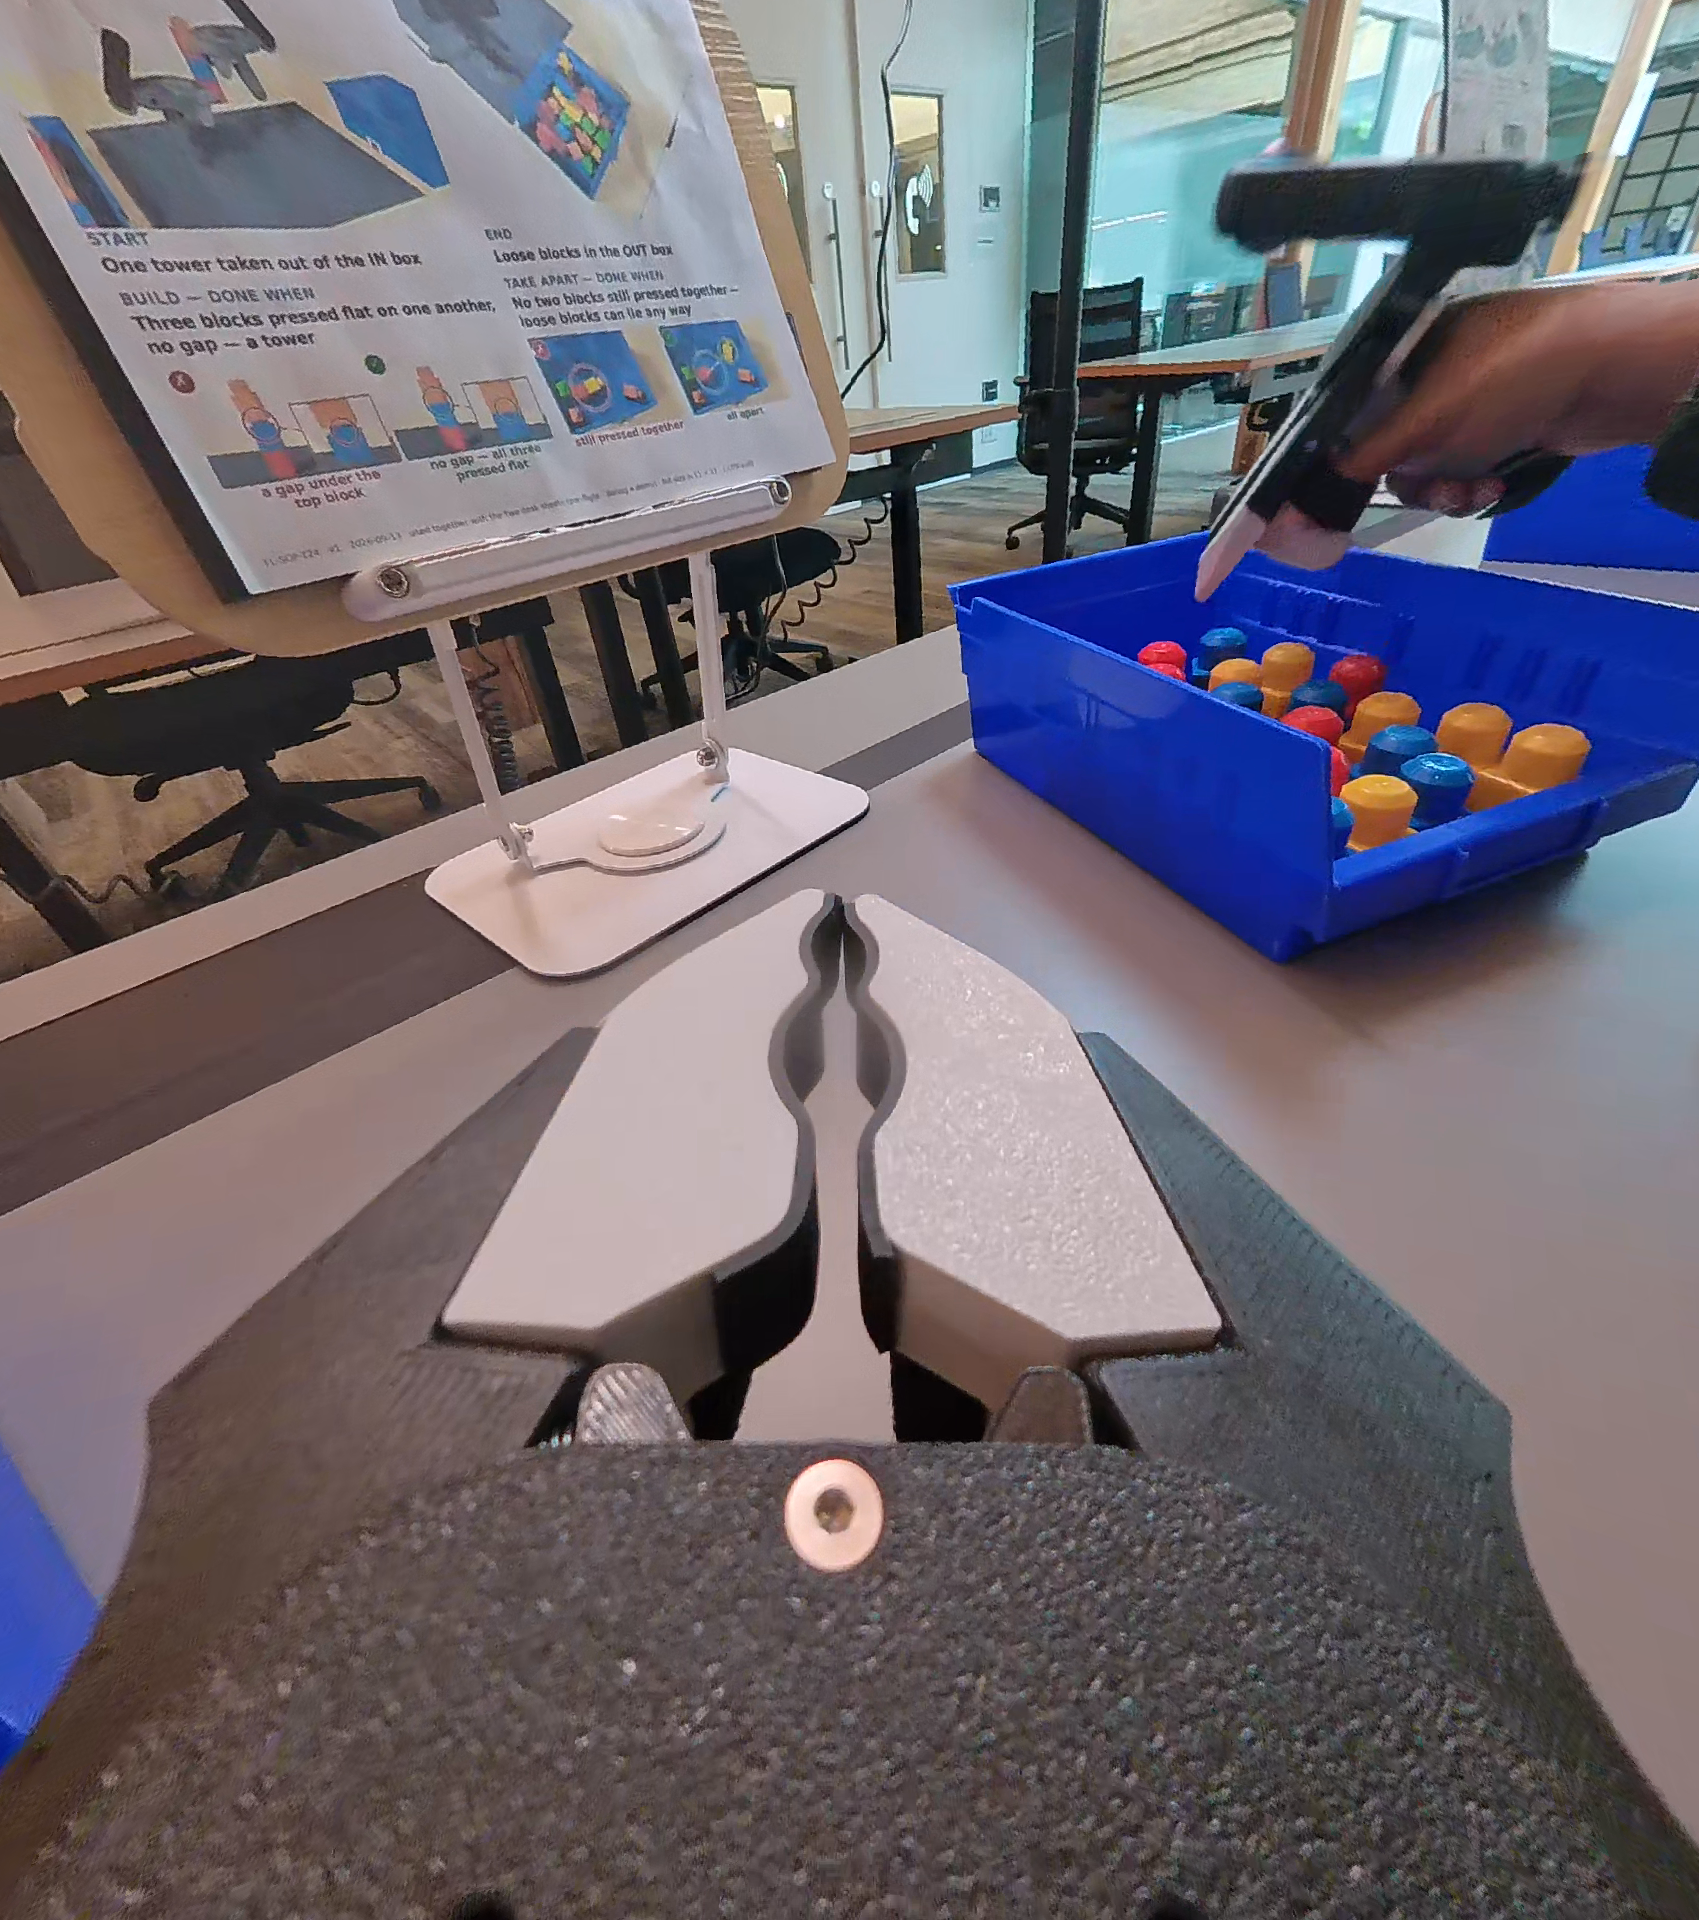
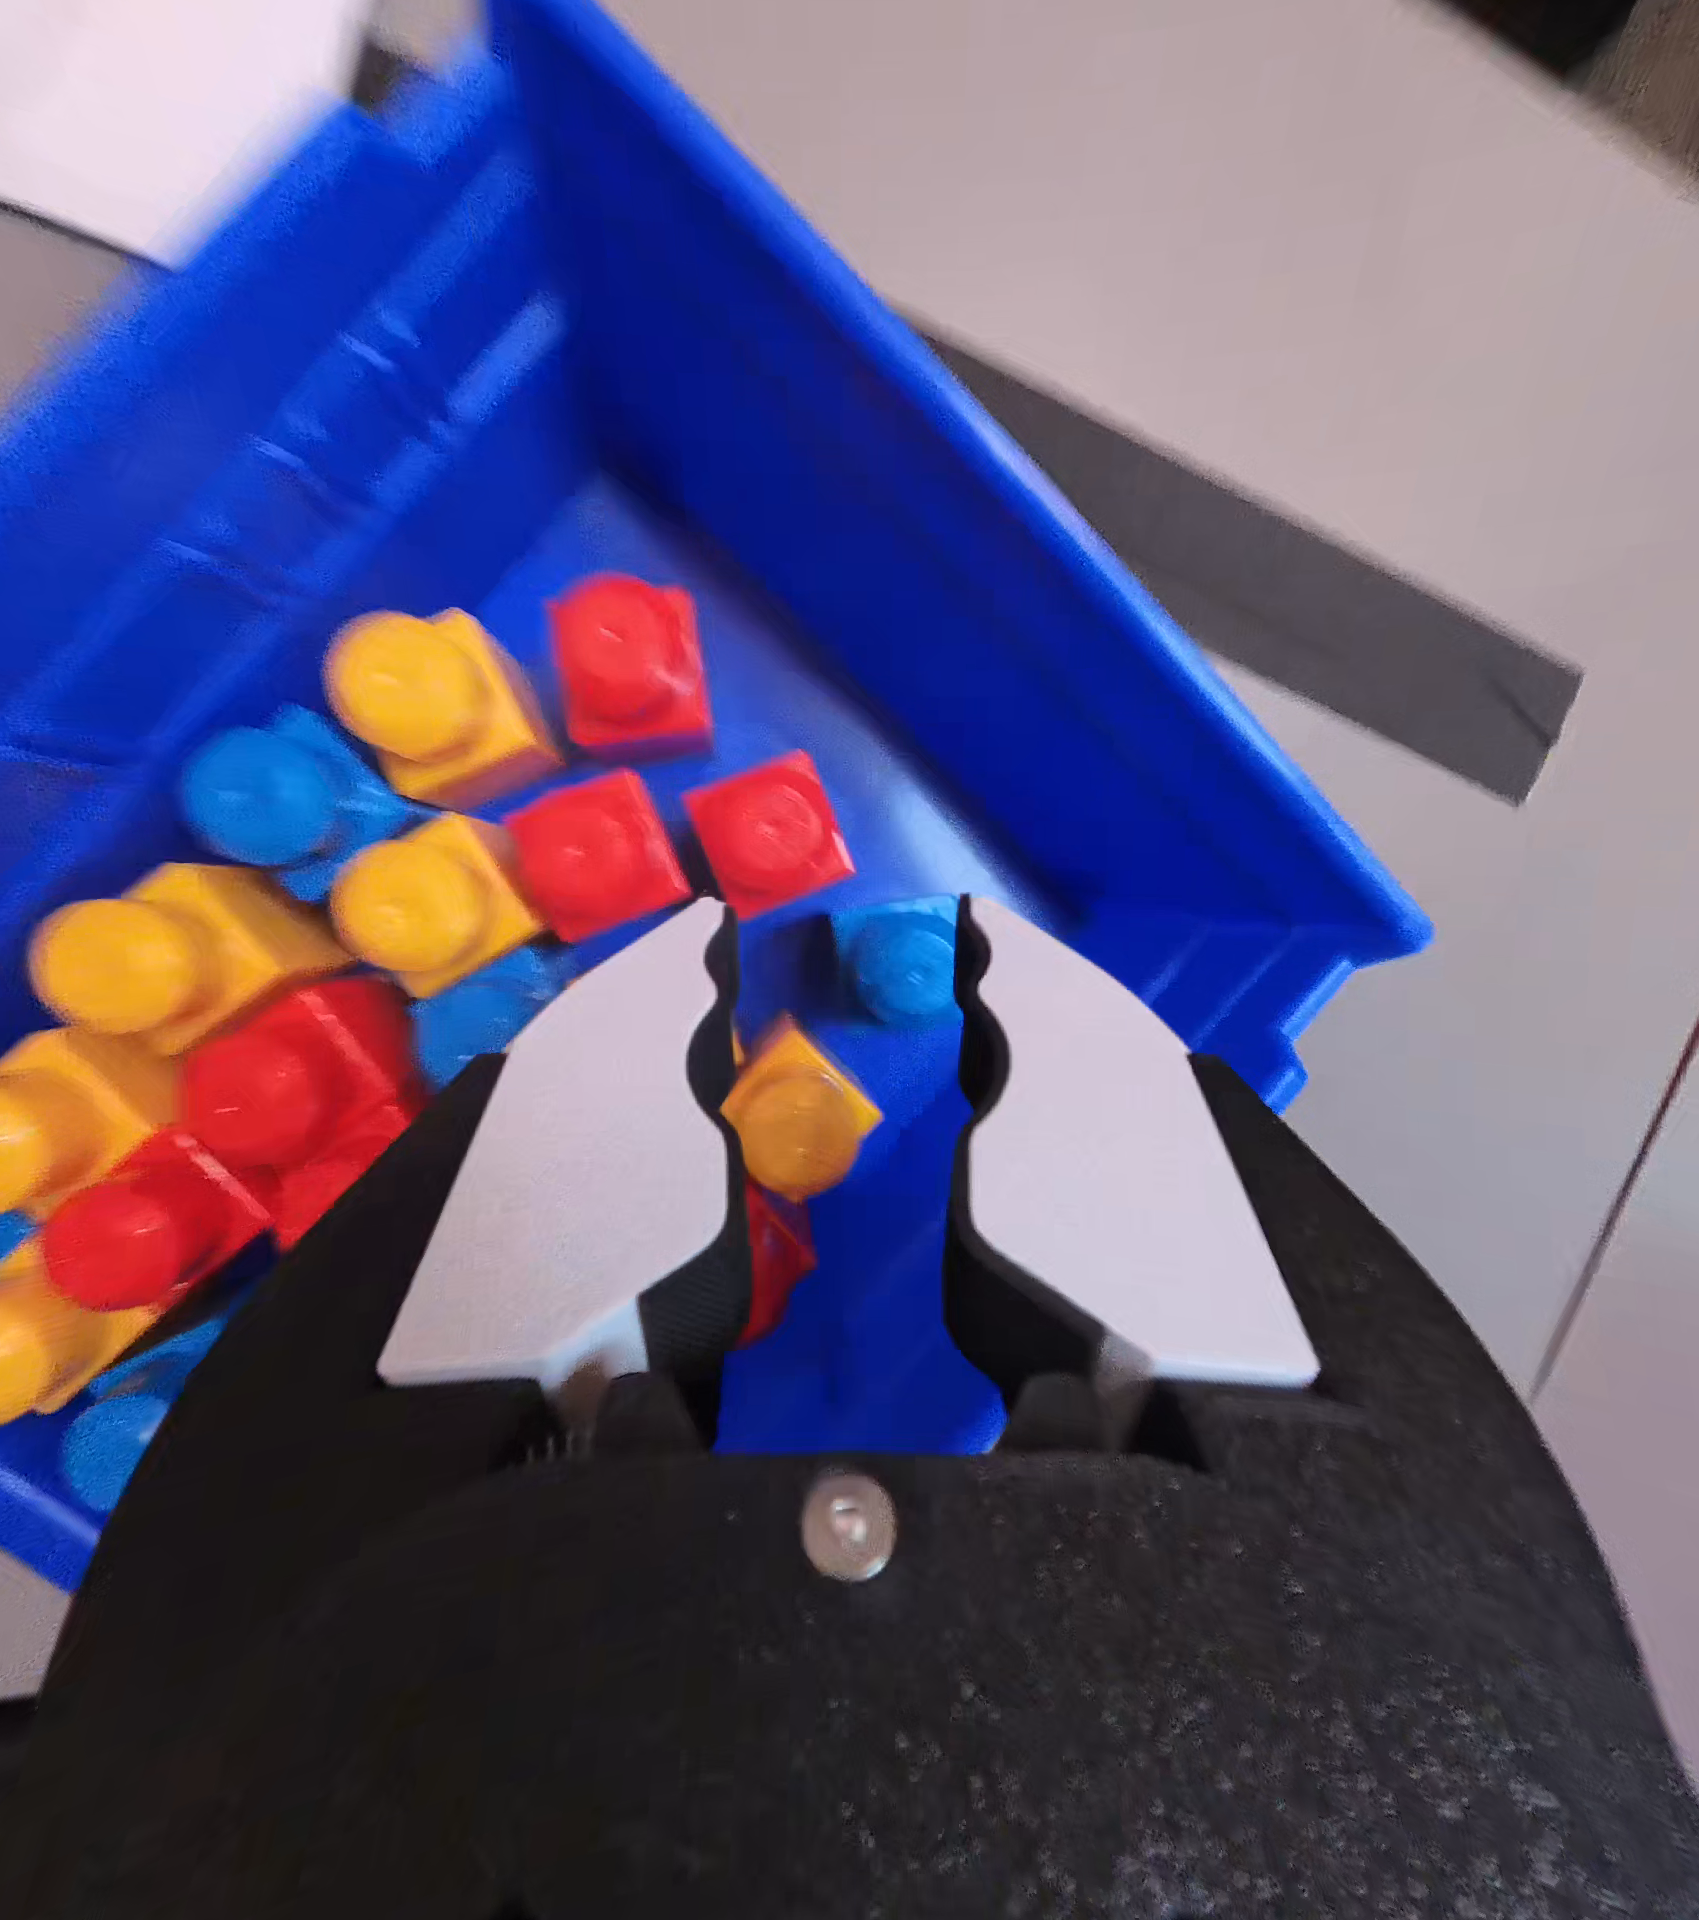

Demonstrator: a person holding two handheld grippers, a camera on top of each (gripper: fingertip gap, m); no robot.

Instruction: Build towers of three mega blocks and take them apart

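right gripper (image 2: 845,925) hung over the blue bin (image 2: 928,436) with fingers apart, gripping nothing. mega blocks (image 2: 429,894) all sat in that bin. left gripper (image 1: 840,920), pinched together and empty, was well short of the bin.

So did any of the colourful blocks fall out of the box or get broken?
Nothing stands out. The red, yellow and blue plastic blocks all sit inside the blue plastic bin; none lie on the grey table. None looks broken, though the right wrist view is blurry.
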